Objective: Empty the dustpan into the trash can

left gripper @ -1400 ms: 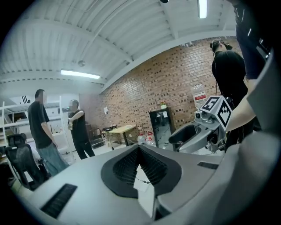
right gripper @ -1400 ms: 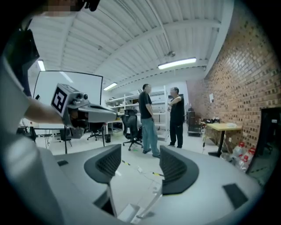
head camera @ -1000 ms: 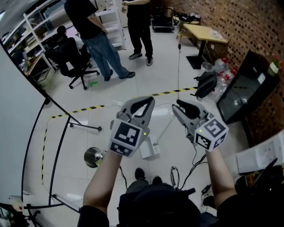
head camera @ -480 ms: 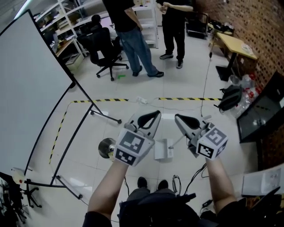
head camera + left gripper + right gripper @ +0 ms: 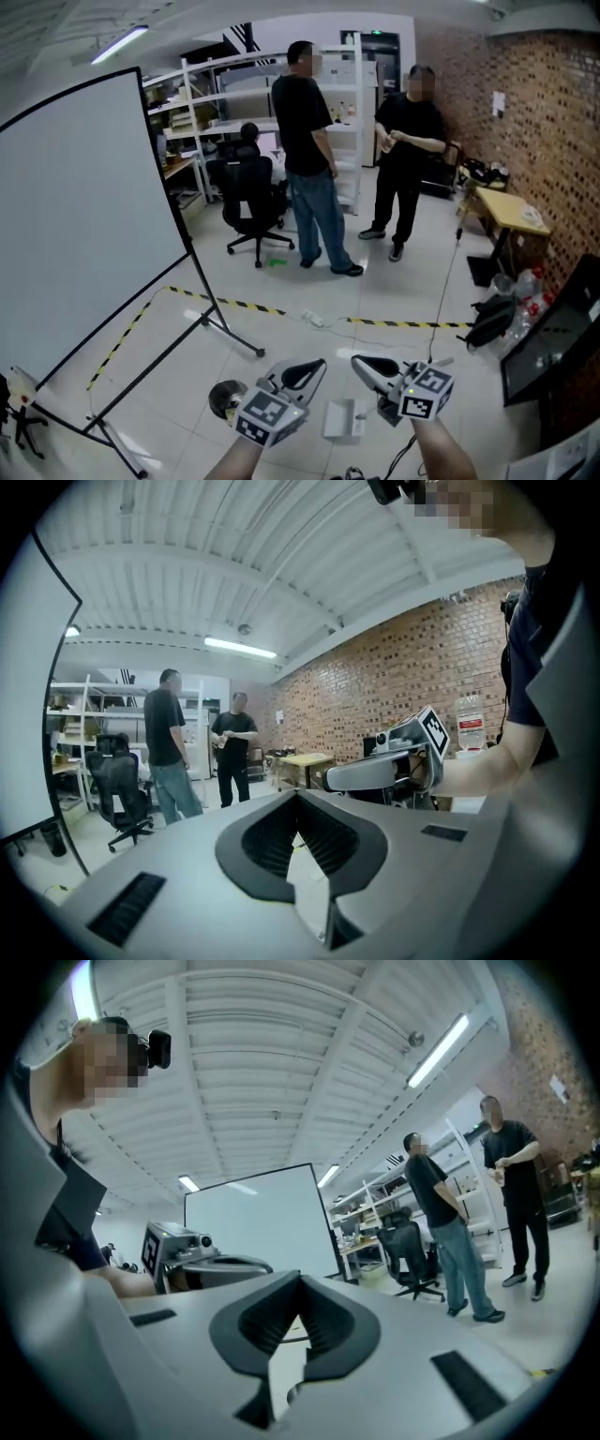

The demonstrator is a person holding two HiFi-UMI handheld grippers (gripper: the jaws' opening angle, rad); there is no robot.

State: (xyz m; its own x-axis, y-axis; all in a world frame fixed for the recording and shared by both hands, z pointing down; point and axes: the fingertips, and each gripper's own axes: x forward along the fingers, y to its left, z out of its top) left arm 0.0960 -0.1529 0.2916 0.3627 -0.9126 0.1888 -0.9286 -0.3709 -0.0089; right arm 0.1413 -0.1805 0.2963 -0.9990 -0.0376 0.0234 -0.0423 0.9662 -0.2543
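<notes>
Both grippers sit low in the head view, held side by side over the white tiled floor. My left gripper point(image 5: 319, 366) is shut with nothing between its jaws, and its tips point(image 5: 298, 794) meet in its own view. My right gripper point(image 5: 358, 362) is also shut and empty, with its tips point(image 5: 300, 1279) touching. On the floor just below and between them lies a white dustpan-like object point(image 5: 344, 422). A round shiny metal can point(image 5: 225, 398) stands to the left of the left gripper. Neither gripper touches either one.
A big whiteboard point(image 5: 84, 234) on a black stand fills the left. Yellow-black tape point(image 5: 234, 305) crosses the floor. Two people point(image 5: 314, 159) stand beyond it, near a black office chair point(image 5: 248, 202) and shelves. A brick wall point(image 5: 525, 131), a wooden table point(image 5: 511, 211) and bags line the right.
The head view has lifted from the floor to the room. Both grippers have sunk to the bottom edge, still side by side. The whiteboard and people now fill the frame.
</notes>
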